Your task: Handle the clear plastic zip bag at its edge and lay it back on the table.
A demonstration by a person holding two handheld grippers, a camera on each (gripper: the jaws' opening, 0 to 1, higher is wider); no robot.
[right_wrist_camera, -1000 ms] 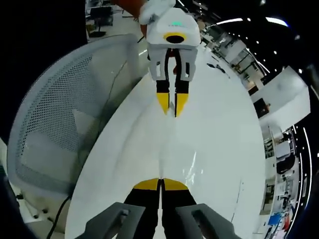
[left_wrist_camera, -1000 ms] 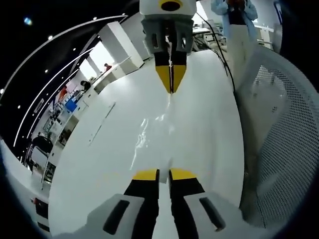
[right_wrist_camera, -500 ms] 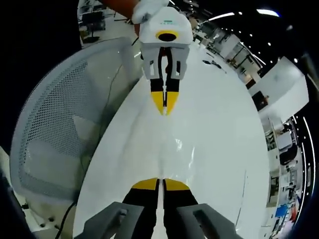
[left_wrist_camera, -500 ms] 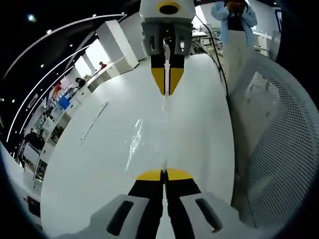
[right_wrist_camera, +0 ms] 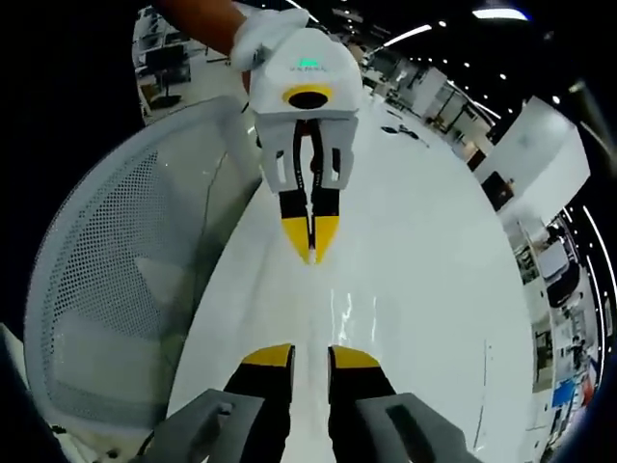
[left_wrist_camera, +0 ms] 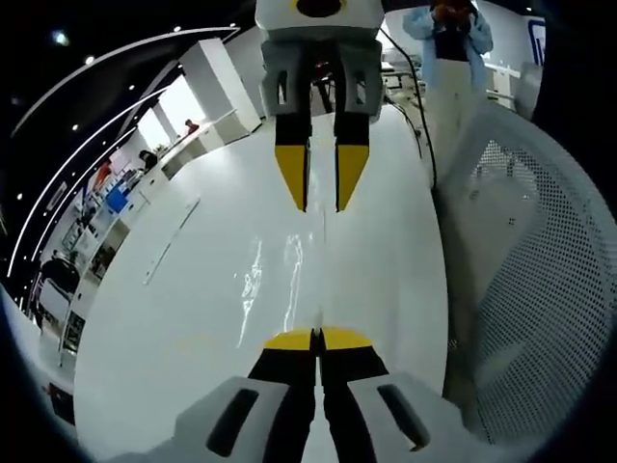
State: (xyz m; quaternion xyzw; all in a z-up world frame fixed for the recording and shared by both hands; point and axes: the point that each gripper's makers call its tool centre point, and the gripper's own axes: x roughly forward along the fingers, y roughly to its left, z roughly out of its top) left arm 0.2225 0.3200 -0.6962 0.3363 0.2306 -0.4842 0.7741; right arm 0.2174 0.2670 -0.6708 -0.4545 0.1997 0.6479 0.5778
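Note:
The clear plastic zip bag (left_wrist_camera: 281,278) lies stretched along the white table (left_wrist_camera: 174,338), showing mostly as glints. My left gripper (left_wrist_camera: 316,338) is shut on the bag's near edge. Facing it, my right gripper (left_wrist_camera: 318,205) hangs over the far edge with its jaws apart, and nothing shows between them. In the right gripper view the bag (right_wrist_camera: 349,311) glints just past my open right gripper (right_wrist_camera: 310,355). The left gripper (right_wrist_camera: 310,258) stands opposite, closed, held by a gloved hand (right_wrist_camera: 253,34).
A grey mesh chair back (left_wrist_camera: 540,260) stands along one table edge, also in the right gripper view (right_wrist_camera: 116,289). A person in a pale coat (left_wrist_camera: 451,48) stands beyond the table. A thin dark line (left_wrist_camera: 172,256) marks the tabletop. Desks and shelves fill the background.
My right gripper has opened and let go of the bag's edge. The left gripper stays shut. The two grippers have drawn a little closer together.

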